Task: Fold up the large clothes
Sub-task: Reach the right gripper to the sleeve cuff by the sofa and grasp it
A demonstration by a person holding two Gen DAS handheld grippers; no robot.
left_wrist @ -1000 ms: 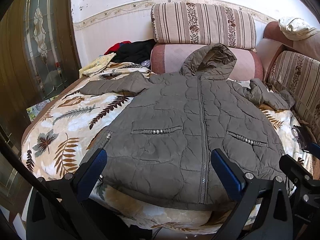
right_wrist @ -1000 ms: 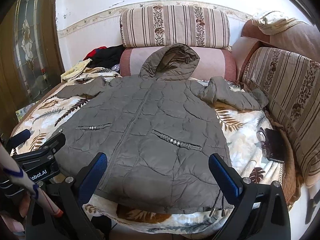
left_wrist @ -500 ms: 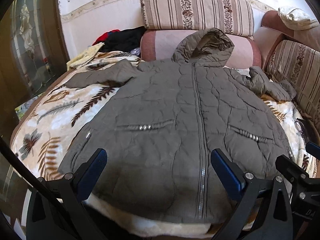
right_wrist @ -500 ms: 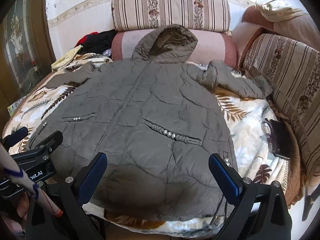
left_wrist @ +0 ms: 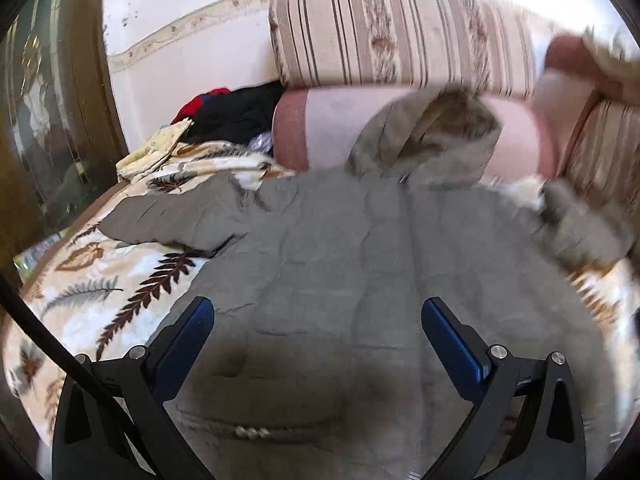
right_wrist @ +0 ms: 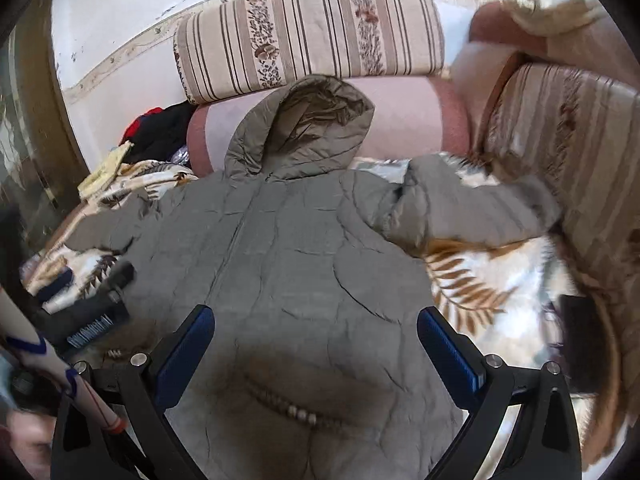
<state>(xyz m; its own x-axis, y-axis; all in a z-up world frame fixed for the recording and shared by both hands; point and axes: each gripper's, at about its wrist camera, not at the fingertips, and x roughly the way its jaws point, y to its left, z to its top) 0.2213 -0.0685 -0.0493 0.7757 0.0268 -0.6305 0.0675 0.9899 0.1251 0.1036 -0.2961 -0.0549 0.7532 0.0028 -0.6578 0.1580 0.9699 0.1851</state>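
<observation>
An olive quilted hooded jacket [left_wrist: 340,264] lies flat, front up and zipped, on a leaf-patterned bedspread [left_wrist: 100,280]; it also shows in the right wrist view [right_wrist: 288,264]. Its hood [right_wrist: 308,128] rests against the pink bolster, its sleeves spread to both sides. My left gripper [left_wrist: 318,316] is open and empty, low over the jacket's left half. My right gripper [right_wrist: 316,320] is open and empty, over the right half near the beaded pocket [right_wrist: 288,404]. The left gripper [right_wrist: 80,312] shows in the right wrist view at the left.
Striped cushions [right_wrist: 312,32] and a pink bolster [right_wrist: 404,116] line the back; a striped sofa arm [right_wrist: 568,152] stands at the right. A pile of red, black and yellow clothes [left_wrist: 224,116] lies back left. A dark flat object [right_wrist: 580,344] lies on the bedspread right.
Both grippers have moved forward and down over the jacket, from beyond its hem to above its body. Both stay open. The jacket has not moved.
</observation>
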